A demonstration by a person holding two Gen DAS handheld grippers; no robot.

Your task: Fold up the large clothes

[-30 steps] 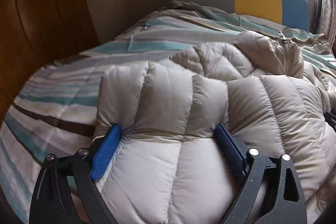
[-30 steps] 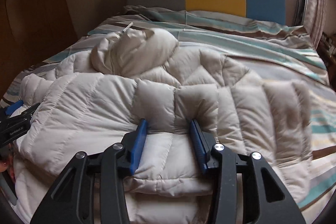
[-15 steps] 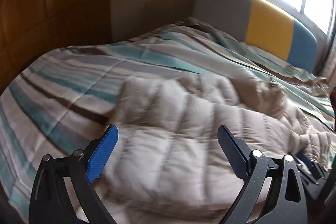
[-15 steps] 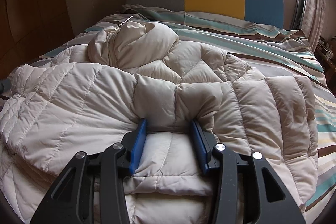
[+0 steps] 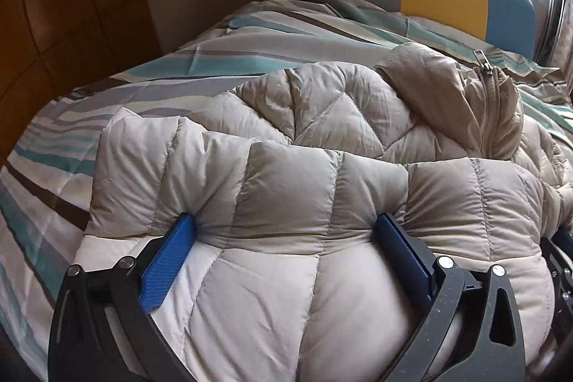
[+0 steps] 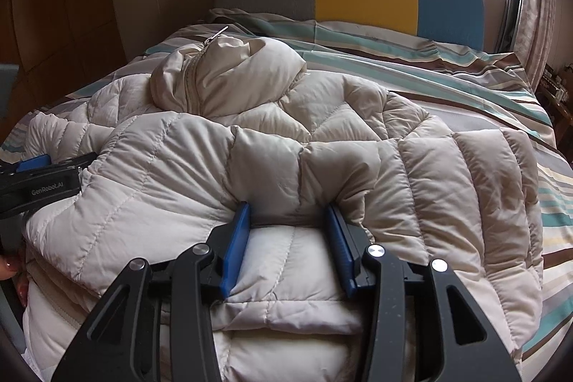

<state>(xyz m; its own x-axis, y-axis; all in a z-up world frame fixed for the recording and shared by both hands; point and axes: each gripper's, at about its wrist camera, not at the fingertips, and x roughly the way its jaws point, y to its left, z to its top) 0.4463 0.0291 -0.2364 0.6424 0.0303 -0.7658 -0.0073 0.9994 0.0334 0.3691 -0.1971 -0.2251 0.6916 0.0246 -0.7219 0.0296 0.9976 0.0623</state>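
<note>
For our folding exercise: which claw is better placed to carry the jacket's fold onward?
Probably right: the right claw pinches the jacket; the left claw, jaws just opening wider, merely straddles it.

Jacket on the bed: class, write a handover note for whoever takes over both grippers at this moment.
Left gripper: fingers wide, jaws have just been opening; the jacket bulges between them, apparently not clamped.
Right gripper: shut on a fold of the jacket.
Place: jacket lies on the striped bed, hood loose at the far end.
Done: near part looks doubled over the body.
Left: probably release, tuck the hood, fold smaller.
</note>
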